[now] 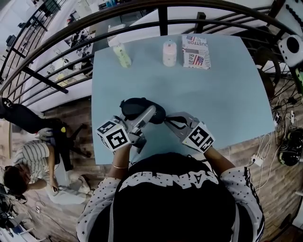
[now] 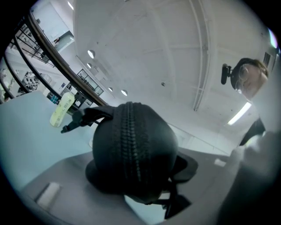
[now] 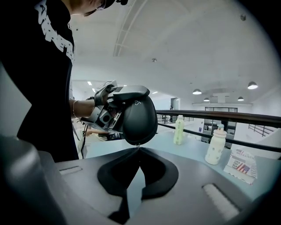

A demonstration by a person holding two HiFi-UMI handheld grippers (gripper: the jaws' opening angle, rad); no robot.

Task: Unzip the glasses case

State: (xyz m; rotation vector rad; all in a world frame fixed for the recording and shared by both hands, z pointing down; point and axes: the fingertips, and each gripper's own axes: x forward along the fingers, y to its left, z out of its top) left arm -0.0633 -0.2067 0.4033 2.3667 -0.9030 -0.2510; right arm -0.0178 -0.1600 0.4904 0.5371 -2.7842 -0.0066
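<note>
The black glasses case is held a little above the light blue table, near its front edge. My left gripper is shut on the case, whose zipper runs down the side facing the left gripper view, between the pads. In the right gripper view the case hangs just past my right gripper. Its jaws are shut, tips together at the case's lower end, pinching a small metal zipper pull. In the head view the right gripper touches the case's right end.
At the table's far side stand a pale green bottle, a white bottle and a flag-printed packet. A dark curved railing runs behind the table. A person sits on the floor below at the left.
</note>
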